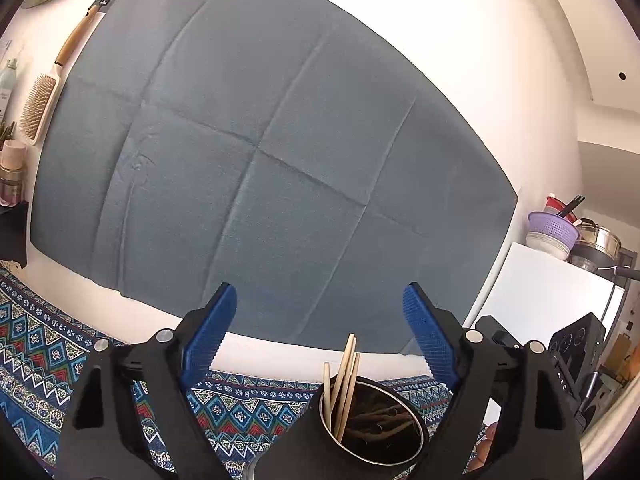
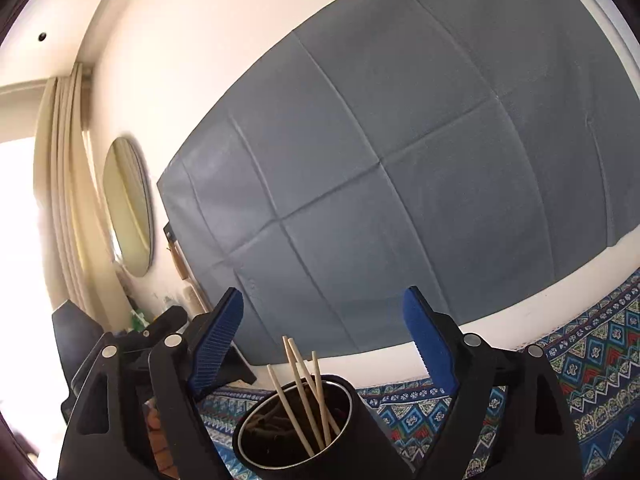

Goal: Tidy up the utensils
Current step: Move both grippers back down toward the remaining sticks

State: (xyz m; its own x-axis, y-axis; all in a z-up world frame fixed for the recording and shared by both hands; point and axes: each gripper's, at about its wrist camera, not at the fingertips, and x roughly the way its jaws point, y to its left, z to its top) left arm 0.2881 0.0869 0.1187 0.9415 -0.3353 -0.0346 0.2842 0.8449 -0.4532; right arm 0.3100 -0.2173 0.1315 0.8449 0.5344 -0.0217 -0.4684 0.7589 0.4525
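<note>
- Two grippers — left gripper (image 1: 320,320) and right gripper (image 2: 323,322) — hang spread wide, grasping nothing.
- Four chopsticks (image 2: 304,392) (pale wood) lean inside a black cup (image 2: 360,412) on the patterned cloth (image 2: 592,360).

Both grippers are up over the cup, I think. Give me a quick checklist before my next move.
1. Left gripper open and holding nothing: ok.
2. Right gripper open and holding nothing: ok.
3. Cup upright on the patterned cloth: ok.
4. Chopsticks standing inside the cup: ok.
5. Dark utensils in the cup, kind and count: cannot tell.
6. Loose utensils left on the cloth: cannot tell, most of it is hidden.
</note>
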